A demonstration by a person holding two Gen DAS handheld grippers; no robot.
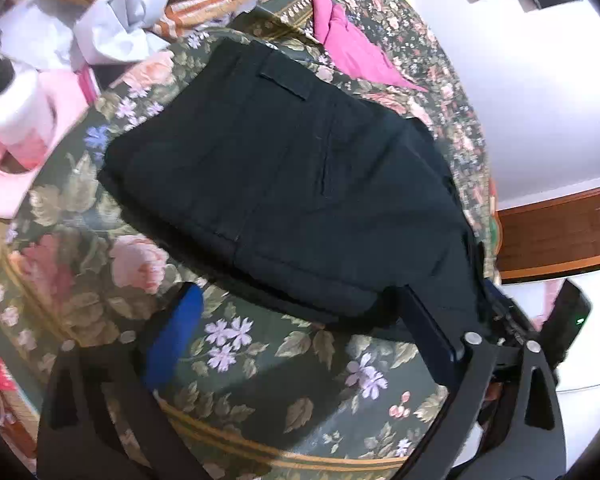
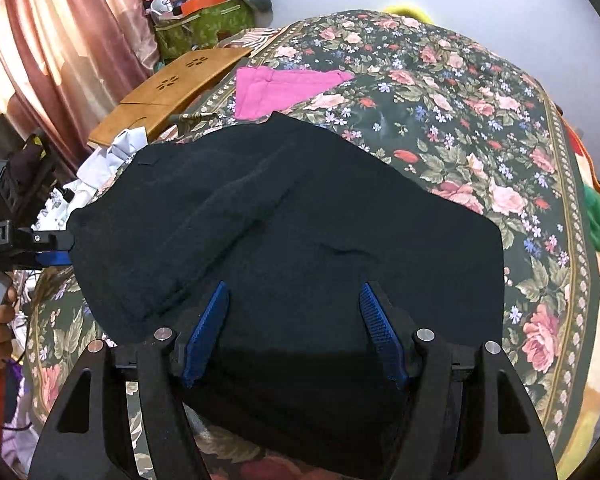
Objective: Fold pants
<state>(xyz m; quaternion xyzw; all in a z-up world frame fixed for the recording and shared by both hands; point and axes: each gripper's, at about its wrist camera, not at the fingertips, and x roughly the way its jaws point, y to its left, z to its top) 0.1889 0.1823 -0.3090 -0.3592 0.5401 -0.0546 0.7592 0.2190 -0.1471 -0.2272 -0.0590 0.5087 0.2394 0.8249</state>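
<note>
The dark navy pants (image 1: pixel 284 184) lie folded into a compact bundle on the floral bedspread (image 1: pixel 260 380); they also fill the middle of the right wrist view (image 2: pixel 300 240). My left gripper (image 1: pixel 300 312) is open at the bundle's near edge, its right finger (image 1: pixel 432 324) against the cloth, its blue left pad (image 1: pixel 176 328) over bare bedspread. From the right wrist view, the left gripper (image 2: pixel 56 248) touches the pants' left edge. My right gripper (image 2: pixel 294 316) is open, both blue pads (image 2: pixel 208 328) resting over the near part of the pants.
A pink cloth (image 2: pixel 280 88) lies on the bed beyond the pants. White and pink clothes (image 1: pixel 112 28) are piled at the bed's left side, beside a wooden lap tray (image 2: pixel 168 92). A wooden bed frame (image 1: pixel 560 232) and white wall lie to the right.
</note>
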